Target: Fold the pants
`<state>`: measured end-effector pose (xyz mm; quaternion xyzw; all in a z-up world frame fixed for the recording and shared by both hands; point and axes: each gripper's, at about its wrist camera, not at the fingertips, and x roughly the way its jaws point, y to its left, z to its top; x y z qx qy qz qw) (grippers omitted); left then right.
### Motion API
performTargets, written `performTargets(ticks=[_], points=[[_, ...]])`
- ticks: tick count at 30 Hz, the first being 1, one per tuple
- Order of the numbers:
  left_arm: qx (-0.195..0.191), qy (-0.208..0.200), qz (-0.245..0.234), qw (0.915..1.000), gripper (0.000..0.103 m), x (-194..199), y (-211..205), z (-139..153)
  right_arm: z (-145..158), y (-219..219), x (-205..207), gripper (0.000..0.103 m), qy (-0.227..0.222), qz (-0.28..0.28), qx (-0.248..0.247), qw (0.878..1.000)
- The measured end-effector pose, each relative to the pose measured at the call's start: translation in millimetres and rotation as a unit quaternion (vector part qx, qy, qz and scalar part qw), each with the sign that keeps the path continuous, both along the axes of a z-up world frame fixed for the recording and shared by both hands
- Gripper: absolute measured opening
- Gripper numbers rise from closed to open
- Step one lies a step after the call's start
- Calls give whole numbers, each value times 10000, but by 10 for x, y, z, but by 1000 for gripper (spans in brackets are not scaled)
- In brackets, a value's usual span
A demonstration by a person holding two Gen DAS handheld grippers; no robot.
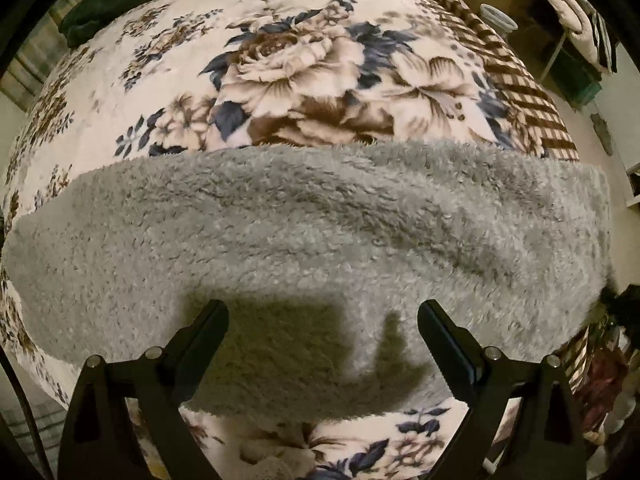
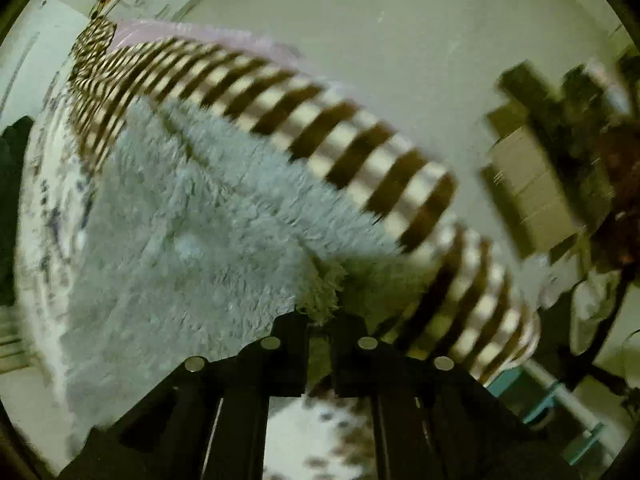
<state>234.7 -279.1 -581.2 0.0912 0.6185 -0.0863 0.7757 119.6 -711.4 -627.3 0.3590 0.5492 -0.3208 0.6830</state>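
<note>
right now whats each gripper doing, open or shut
Left gripper: open, over the grey fleece pants, holding nothing.
Right gripper: shut on an edge of the pants.

The pants [image 1: 312, 240] are showing a plain pale grey, fluffy all over, looking faintly bluish in the right wrist view [image 2: 192, 248]. The blanket [image 1: 304, 80] beneath is wearing cream with brown roses and navy leaves, its border [image 2: 360, 152] running in brown-and-cream checks. Both grippers are showing black.
</note>
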Motion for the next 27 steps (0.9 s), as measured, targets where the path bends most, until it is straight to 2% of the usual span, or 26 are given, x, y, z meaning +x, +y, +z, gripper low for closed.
performTargets(ticks=[1, 4, 6, 8, 9, 10, 11, 12, 13, 15, 18, 20, 21, 24, 27], points=[[-4, 0, -10, 10000, 97, -12, 16, 1, 102, -23, -48, 8, -80, -132, -184, 9997], [-15, -5, -4, 10000, 97, -38, 56, 1, 190, -145, -146, 8, -56, -306, -206, 9993], [-27, 53, 38, 10000, 97, -43, 80, -17, 77, -195, -161, 8, 182, -344, -91, 9992], [-31, 42, 93, 9999, 97, -52, 125, -17, -79, -176, -79, 10, 362, -255, 267, 9987], [-43, 39, 118, 9999, 97, -58, 163, -9, -162, -147, 8, 20, 423, -231, 462, 9978], [-73, 43, 166, 9998, 97, -61, 210, 3, -180, -99, 36, 41, 489, -191, 568, 9970], [-124, 53, 263, 9996, 97, -64, 301, 28, -108, -4, 58, 52, 387, -79, 532, 9978], [-178, 59, 347, 9992, 97, -63, 395, 56, 16, 143, 97, 67, 286, 125, 431, 9986], [-249, 79, 449, 9986, 97, -65, 540, 98, 101, 272, 121, 71, 247, 284, 344, 9987], [-386, 115, 729, 9965, 97, -67, 932, 204, 318, 690, 184, 71, 155, 668, 254, 9973], [-369, 103, 1204, 9920, 97, -50, 1672, 362, 497, 1501, 292, 71, -121, 1134, 738, 9907], [-271, 95, 1656, 9858, 97, -12, 2319, 447, 483, 2123, 390, 71, -232, 1393, 1265, 9819], [-201, 95, 1975, 9801, 97, 26, 2726, 483, 442, 2452, 447, 71, -296, 1500, 1619, 9749], [-272, 38, 2894, 9568, 97, 148, 3809, 548, 260, 3370, 649, 71, -377, 1778, 2311, 9558], [-535, 57, 3575, 9324, 96, 341, 4698, 504, -65, 4074, 801, 71, -276, 1511, 2807, 9474]])
